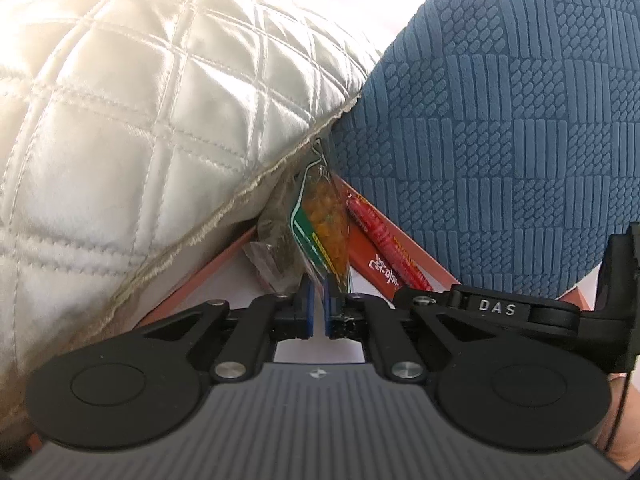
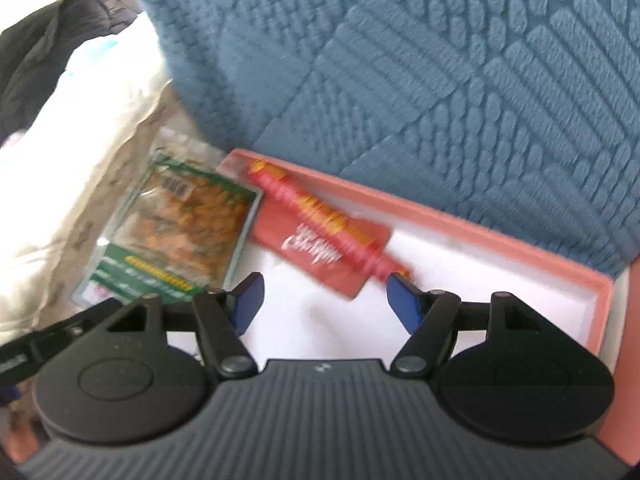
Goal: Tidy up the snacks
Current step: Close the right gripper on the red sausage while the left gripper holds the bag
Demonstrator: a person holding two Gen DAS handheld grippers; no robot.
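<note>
A clear snack bag with green print and orange pieces [image 1: 324, 216] [image 2: 180, 232] stands on edge in the corner of a white tray with an orange rim [image 1: 224, 256] [image 2: 480, 232]. My left gripper [image 1: 319, 304] is shut on the bag's near edge. Beside it lie a flat red packet [image 1: 372, 268] [image 2: 320, 256] and a red sausage stick [image 1: 384, 236] [image 2: 332, 220] across it. My right gripper [image 2: 324, 300] hovers open over the tray's white floor, just short of the red packet, with nothing between its fingers. Its body shows in the left wrist view [image 1: 492, 308].
A cream quilted pillow [image 1: 140, 120] presses on the tray's left side and a blue textured cushion [image 1: 520, 140] [image 2: 400, 60] overhangs its far rim. A small clear packet with dark contents [image 1: 276, 248] sits behind the green bag. Dark clothing [image 2: 48, 48] lies at far left.
</note>
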